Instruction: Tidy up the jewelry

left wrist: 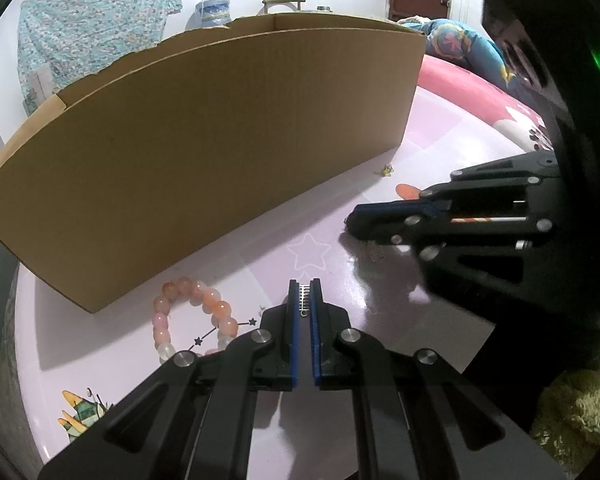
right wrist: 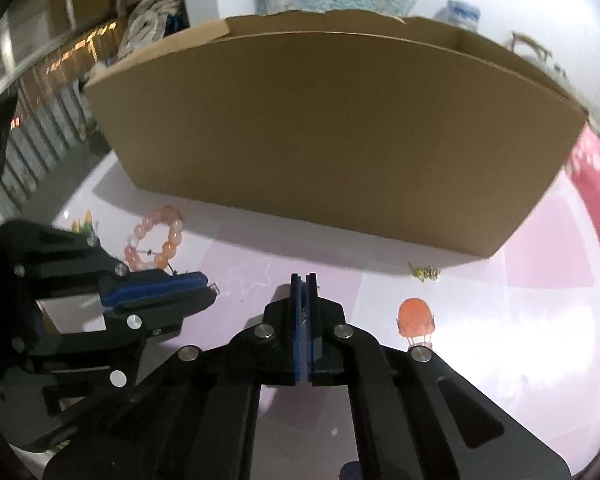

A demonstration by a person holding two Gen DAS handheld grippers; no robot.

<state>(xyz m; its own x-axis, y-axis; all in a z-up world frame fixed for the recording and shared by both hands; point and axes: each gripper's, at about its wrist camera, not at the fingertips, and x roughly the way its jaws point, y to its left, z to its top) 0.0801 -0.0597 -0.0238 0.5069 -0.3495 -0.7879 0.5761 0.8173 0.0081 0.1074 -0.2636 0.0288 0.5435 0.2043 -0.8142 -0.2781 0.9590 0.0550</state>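
My left gripper (left wrist: pixel 304 285) is shut on a small silver comb-like hair clip (left wrist: pixel 304 300), held just above the pink table. It also shows in the right wrist view (right wrist: pixel 204 286), where a silver tip sticks out of it. My right gripper (right wrist: pixel 304 278) is shut, with something thin and metallic between its pads that I cannot identify; it shows in the left wrist view (left wrist: pixel 354 222). A pink and orange bead bracelet (left wrist: pixel 192 316) lies on the table left of my left gripper, also visible in the right wrist view (right wrist: pixel 156 238). A small gold trinket (right wrist: pixel 424 271) lies by the box corner.
A large open cardboard box (left wrist: pixel 220 152) stands across the back of the table (left wrist: pixel 440 152), also in the right wrist view (right wrist: pixel 332 128). An orange balloon print (right wrist: pixel 416 316) and star prints decorate the tabletop. Bedding lies at the right.
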